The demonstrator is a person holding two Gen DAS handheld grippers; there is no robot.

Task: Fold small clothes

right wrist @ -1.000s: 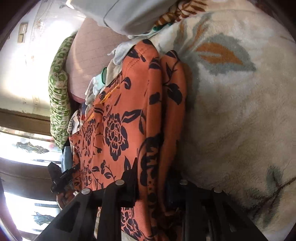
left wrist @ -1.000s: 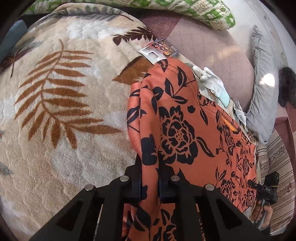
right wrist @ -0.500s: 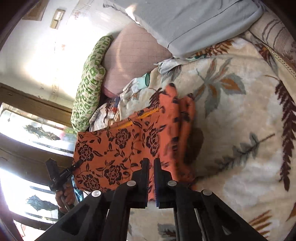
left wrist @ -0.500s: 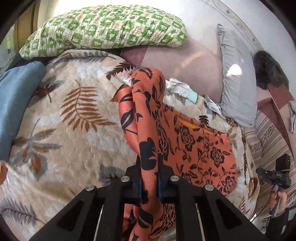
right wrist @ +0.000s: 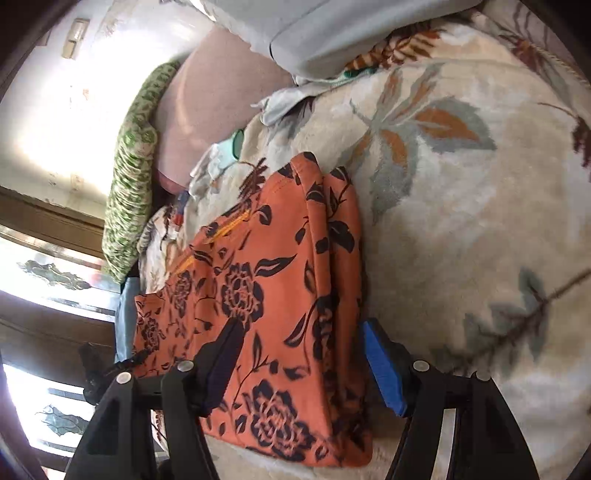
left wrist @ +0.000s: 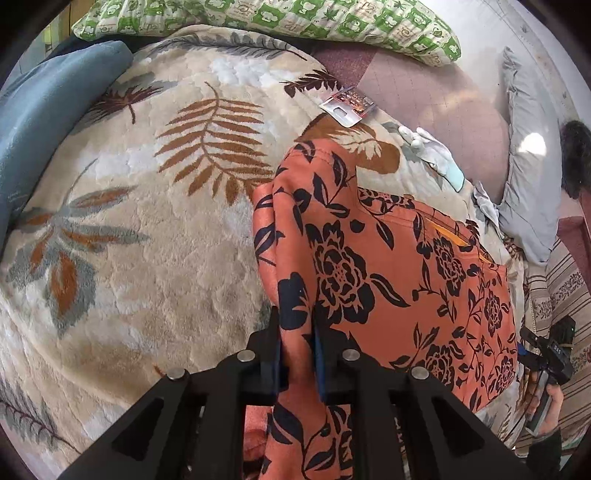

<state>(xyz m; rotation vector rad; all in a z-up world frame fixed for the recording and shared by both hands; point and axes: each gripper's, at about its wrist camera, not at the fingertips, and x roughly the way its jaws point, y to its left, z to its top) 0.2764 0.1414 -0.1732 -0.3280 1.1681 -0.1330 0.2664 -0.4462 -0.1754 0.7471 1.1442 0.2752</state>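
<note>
An orange garment with black flowers [left wrist: 388, 266] lies folded over on a cream leaf-patterned blanket [left wrist: 147, 221]. My left gripper [left wrist: 298, 332] is shut on the garment's near edge, which runs up between the pads. In the right wrist view the same garment [right wrist: 266, 295] lies flat on the blanket. My right gripper [right wrist: 299, 350] is open, its fingers spread on either side of the garment's near corner, with the blue pad [right wrist: 384, 369] on the right.
A green checked pillow [left wrist: 277, 18], a blue cushion [left wrist: 48, 122], a grey pillow [left wrist: 528, 166], a white glove [left wrist: 432, 155] and a small packet [left wrist: 347, 105] lie around the blanket. The other hand-held gripper [left wrist: 546, 362] shows at the right edge.
My right gripper was shut on the garment and has opened, letting the garment go onto the blanket. My left gripper has lowered towards the blanket, still holding the edge.
</note>
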